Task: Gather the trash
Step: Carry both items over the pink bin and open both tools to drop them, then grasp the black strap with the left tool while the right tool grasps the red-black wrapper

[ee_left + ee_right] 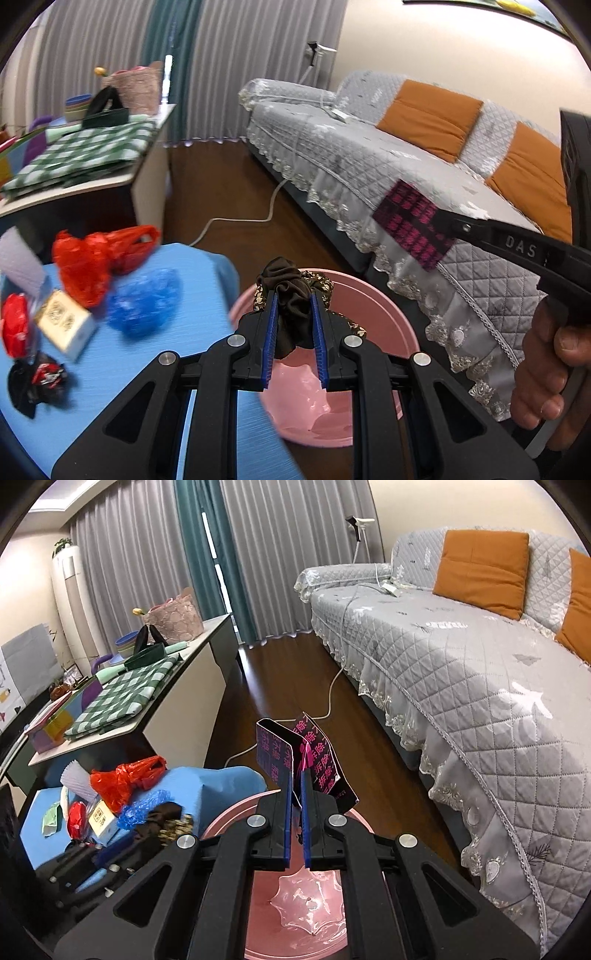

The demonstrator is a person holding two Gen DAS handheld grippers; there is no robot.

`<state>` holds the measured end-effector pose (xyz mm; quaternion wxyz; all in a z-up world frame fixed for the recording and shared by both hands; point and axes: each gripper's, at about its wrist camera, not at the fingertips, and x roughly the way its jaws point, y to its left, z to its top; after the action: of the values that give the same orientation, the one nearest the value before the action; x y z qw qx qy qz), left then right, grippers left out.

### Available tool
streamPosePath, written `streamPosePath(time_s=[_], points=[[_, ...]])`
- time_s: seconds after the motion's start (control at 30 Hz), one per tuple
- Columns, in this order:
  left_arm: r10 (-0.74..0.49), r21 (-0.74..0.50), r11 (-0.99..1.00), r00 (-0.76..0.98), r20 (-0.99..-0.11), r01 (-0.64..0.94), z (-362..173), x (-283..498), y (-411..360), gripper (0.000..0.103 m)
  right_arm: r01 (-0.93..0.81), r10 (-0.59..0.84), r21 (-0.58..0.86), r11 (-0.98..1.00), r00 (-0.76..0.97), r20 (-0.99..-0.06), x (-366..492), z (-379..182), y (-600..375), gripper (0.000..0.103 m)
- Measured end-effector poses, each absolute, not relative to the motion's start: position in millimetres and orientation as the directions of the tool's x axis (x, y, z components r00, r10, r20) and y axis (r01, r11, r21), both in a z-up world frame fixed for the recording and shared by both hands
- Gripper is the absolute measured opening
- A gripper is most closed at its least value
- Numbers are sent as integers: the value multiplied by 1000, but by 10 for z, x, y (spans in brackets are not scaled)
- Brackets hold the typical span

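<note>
**Both grippers loaded above the pink basin**

Left wrist view: The left gripper [294, 295] is seen narrowly parted, its blue-padded fingers [270, 332] pressed on a crumpled brown cloth scrap [291, 306] with a gold-patterned edge. The scrap is bunched between the pads and rises past the fingertips. Directly beyond and below the fingertips a pink basin [369, 295] is seen on the floor, with clear crinkled plastic [303, 398] lying in its bottom. To the left of the gripper a blue tabletop [166, 369] is covered with more trash: a red plastic bag [99, 258], a blue plastic bag [144, 299], a small white carton [64, 325], and a black-and-red wrapper [37, 380]. To the right, the right gripper [443, 229] is seen from the side, held by a hand [546, 369], with a black-and-pink printed card [410, 225] at its tip.

Right wrist view: The right gripper [295, 775] is almost closed, and the folded black-and-pink card [306, 753] is clamped between its blue pads, standing up above the fingertips. The pink basin [229, 816] lies straight under the gripper, the clear plastic [306, 897] visible in it. To the left, lower down, the left gripper [162, 827] is partly seen with the brown cloth scrap [162, 818], against the trash-strewn blue tabletop [221, 786].
</note>
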<state>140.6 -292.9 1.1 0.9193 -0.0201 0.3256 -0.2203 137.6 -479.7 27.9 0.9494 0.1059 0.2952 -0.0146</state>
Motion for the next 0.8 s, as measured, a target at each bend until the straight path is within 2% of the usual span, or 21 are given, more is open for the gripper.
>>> streamPosePath(time_s=[0.07, 0.2, 0.5, 0.8], points=[[-430, -175, 893, 672, -603, 414, -28, 1431, -3020, 24, 87, 44, 198, 976, 817, -575, 1407, 262, -4798, 11], [-425, -178, 896, 670, -609, 406, -49, 1452, -3016, 27, 92, 39, 195, 977, 814, -579, 1424, 251, -4794, 37], [-393, -166, 913, 697, -600, 372, 54, 1390, -2871, 32, 78, 43, 189, 979, 827, -561, 1421, 316, -4718, 49], [-344, -164, 937, 739, -580, 308, 230, 1186, -2480, 37, 32, 56, 157, 987, 848, -527, 1345, 472, -4406, 51]])
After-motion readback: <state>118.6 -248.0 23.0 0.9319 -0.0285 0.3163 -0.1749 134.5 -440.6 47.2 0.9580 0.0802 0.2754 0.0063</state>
